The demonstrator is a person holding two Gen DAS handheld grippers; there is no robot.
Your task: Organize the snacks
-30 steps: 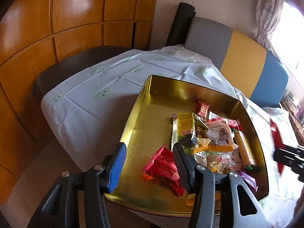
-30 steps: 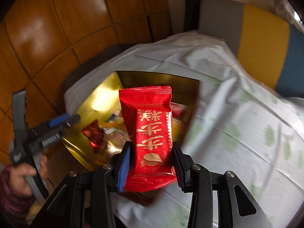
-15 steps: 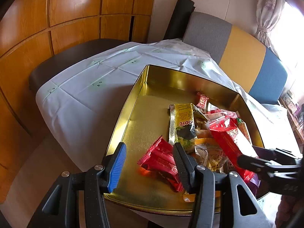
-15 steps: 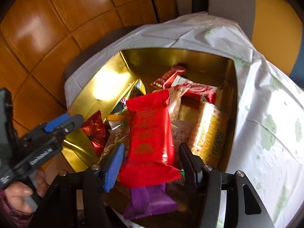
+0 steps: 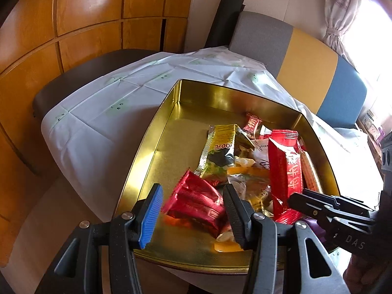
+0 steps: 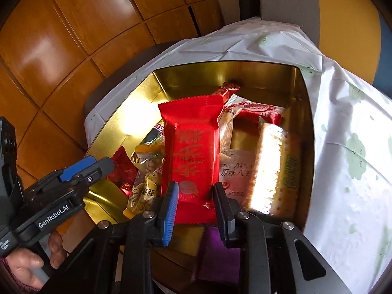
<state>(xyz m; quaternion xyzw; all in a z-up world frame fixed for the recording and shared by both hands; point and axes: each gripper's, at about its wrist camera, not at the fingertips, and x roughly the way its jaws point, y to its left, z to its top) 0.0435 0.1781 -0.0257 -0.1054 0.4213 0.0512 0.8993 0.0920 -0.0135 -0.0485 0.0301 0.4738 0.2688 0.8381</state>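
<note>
The gold tin (image 5: 156, 144) on the white-clothed desk (image 5: 98, 112) already holds a heap of snacks crowded toward one side, with bare floor on the other, so most of the gathering looks done. The long red packet (image 6: 193, 152) lies on top of that heap inside the tin, its long axis running from the right tool (image 6: 196, 193) toward the tin's far wall, crimped far end tilted a little upward. The right tool's jaws have just been closing, and its pads press the packet's near end, so I judge this packet not yet let go. The left tool (image 5: 193, 210) hangs unclenched over the tin's near corner, above smaller red wrappers (image 5: 196, 201), gripping nothing. Whether more snacks wait outside the tin cannot be told.
</note>
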